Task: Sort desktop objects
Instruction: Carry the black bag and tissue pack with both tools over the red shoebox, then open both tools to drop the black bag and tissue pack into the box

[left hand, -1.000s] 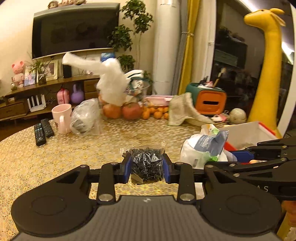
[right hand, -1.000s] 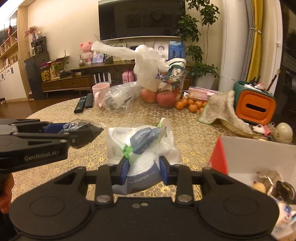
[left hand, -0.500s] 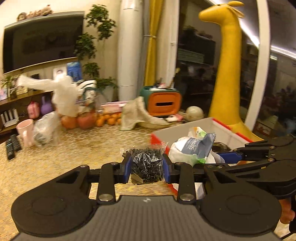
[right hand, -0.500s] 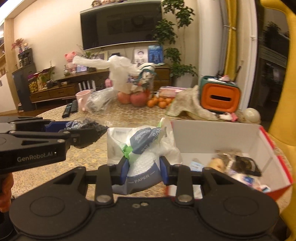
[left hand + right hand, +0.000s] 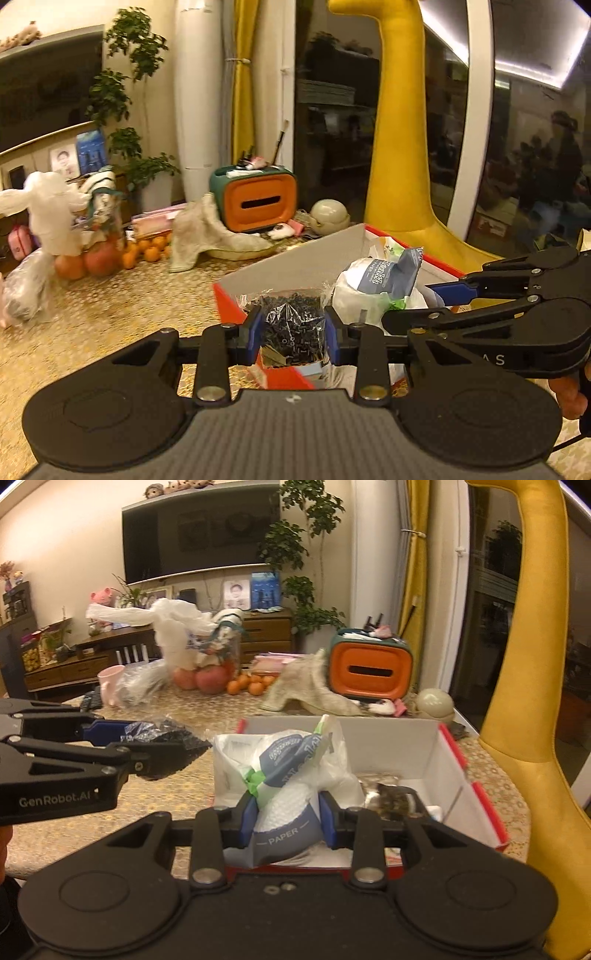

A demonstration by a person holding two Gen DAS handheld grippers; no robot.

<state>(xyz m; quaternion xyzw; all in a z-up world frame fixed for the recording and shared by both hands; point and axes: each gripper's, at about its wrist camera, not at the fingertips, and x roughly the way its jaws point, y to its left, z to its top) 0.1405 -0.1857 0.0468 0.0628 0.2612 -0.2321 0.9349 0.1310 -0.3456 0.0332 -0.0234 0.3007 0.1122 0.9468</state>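
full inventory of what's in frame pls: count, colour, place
bag of black bits: 1, clear/black, in left gripper
paper pack: 1, white/blue, in right gripper
box: 1, red outside, white inside, table's right end
table: 1, gold-patterned
tissue holder: 1, orange/green, far edge
cloth: 1, beige, against holder
oranges: several, orange, mid-table
mug: 1, pink, far left
giraffe: 1, yellow, beyond box
TV: 1, black, wall
left gripper: shut on bag
right gripper: shut on pack

Left gripper (image 5: pixel 293 330) clamped on a packet, tilted downward — right gripper (image 5: pixel 283 821) just beside it on its right, jaws also pinched on a pack, same downward tilt.
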